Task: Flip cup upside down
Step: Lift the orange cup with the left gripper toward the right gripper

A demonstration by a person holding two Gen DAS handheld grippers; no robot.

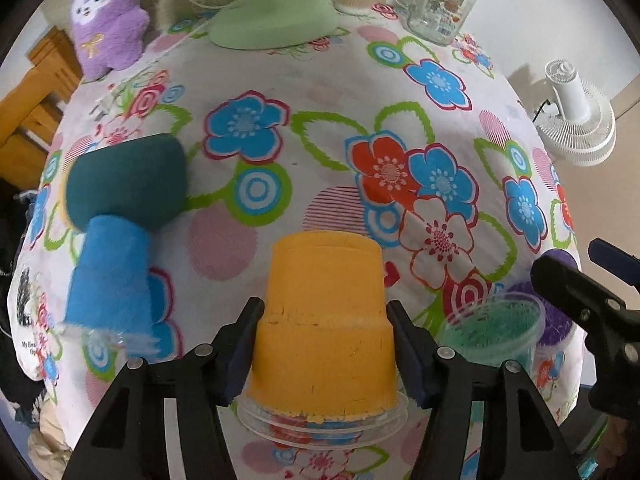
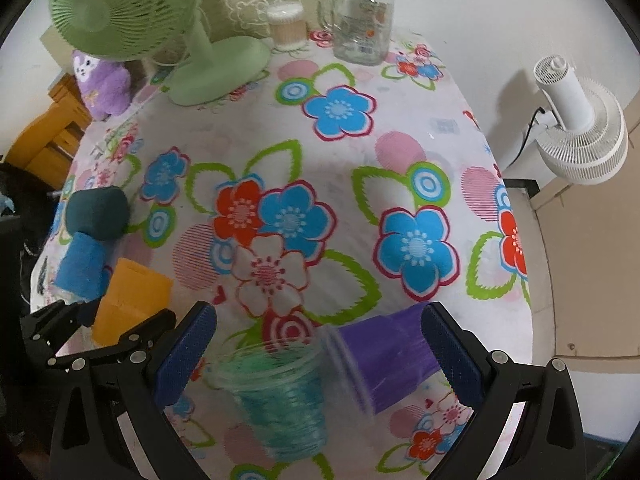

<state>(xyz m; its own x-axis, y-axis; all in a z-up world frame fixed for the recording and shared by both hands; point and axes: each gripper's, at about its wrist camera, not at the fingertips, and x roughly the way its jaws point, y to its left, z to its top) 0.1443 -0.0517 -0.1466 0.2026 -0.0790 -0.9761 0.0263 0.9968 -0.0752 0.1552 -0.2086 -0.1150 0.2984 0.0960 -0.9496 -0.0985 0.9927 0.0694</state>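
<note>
An orange cup (image 1: pixel 324 320) stands upside down on the flowered tablecloth, rim down, between the fingers of my left gripper (image 1: pixel 324 356), whose pads lie against its sides. It also shows in the right wrist view (image 2: pixel 130 300). A blue cup (image 1: pixel 112 276) and a dark teal cup (image 1: pixel 128 178) stand upside down at the left. My right gripper (image 2: pixel 320 360) is open around a green cup (image 2: pixel 280 396), upright, and a purple cup (image 2: pixel 384 360) lying on its side, blurred, near the right finger.
A green desk fan (image 2: pixel 192 44), a purple plush toy (image 2: pixel 102 84), a glass jar (image 2: pixel 362 24) and a small white container (image 2: pixel 286 26) stand at the table's far end. A white fan (image 2: pixel 580 128) stands on the floor beyond the right table edge.
</note>
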